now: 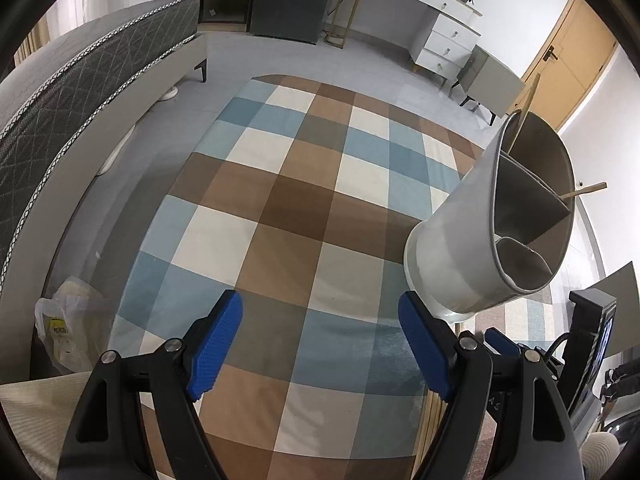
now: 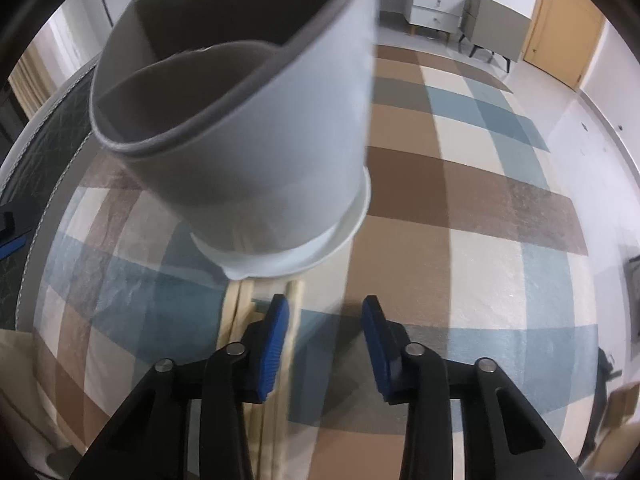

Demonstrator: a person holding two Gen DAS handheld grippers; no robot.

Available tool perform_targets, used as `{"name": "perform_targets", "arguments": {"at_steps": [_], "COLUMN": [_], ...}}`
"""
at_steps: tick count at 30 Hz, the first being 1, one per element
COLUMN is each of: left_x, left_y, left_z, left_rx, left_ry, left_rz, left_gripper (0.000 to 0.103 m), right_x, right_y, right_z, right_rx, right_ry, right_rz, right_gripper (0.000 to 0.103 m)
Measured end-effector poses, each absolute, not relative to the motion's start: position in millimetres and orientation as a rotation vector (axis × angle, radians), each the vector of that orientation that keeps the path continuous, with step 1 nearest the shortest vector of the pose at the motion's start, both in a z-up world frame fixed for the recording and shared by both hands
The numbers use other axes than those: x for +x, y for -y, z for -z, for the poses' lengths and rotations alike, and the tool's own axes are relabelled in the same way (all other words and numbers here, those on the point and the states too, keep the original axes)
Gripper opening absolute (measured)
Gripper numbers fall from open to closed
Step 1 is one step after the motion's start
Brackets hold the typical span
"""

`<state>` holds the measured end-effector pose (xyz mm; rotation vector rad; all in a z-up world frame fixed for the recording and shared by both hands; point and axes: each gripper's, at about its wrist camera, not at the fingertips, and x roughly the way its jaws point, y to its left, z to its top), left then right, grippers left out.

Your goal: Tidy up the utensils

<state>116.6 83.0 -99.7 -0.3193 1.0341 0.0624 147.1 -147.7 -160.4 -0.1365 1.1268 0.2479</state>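
Observation:
A grey utensil holder (image 1: pixel 460 240) with inner dividers stands on a glass table at the right of the left wrist view; wooden sticks (image 1: pixel 586 191) poke out of its far compartments. It fills the upper left of the right wrist view (image 2: pixel 260 160). Pale wooden chopsticks (image 2: pixel 290 360) lie on the glass just below the holder, beside my right gripper's left finger. My left gripper (image 1: pixel 320 348) is open and empty, left of the holder. My right gripper (image 2: pixel 325 348) is open and empty, just in front of the holder's base.
A checked rug (image 1: pixel 300 200) shows through the glass table. A bed (image 1: pixel 80 88) lies at the left, white drawers (image 1: pixel 448 40) and a door (image 1: pixel 568 60) at the back. A plastic bag (image 1: pixel 68 332) sits on the floor at lower left.

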Motion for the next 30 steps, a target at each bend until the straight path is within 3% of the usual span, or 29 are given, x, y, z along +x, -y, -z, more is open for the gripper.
{"name": "perform_targets", "arguments": {"at_steps": [7,8,10,18,30], "left_x": [116,116,117,120,106], "left_y": [-81,-81,-80,-68,-16], "left_z": [103,103,105,105,133], "left_rx": [-0.297,-0.295,-0.286,-0.263,-0.215], "left_ry": [-1.043,-1.044,-1.047,-1.059,-1.177], "left_rz": [-0.073,-0.074,-0.074,-0.052,0.168], "left_gripper": [0.076,0.076,0.076,0.076,0.076], "right_x": [145,144,146,146,126], "right_y": [138,138,138,157,251], "right_z": [161,161,161,154,104], "right_rx": [-0.177,-0.178,-0.181,-0.087,0.424], "right_ry": [-1.115,-1.111,-1.105,-1.090,-0.957], "right_rz": [-0.242,-0.242,-0.252,-0.260,-0.234], "right_gripper": [0.033,0.029,0.006,0.006,0.006]}}
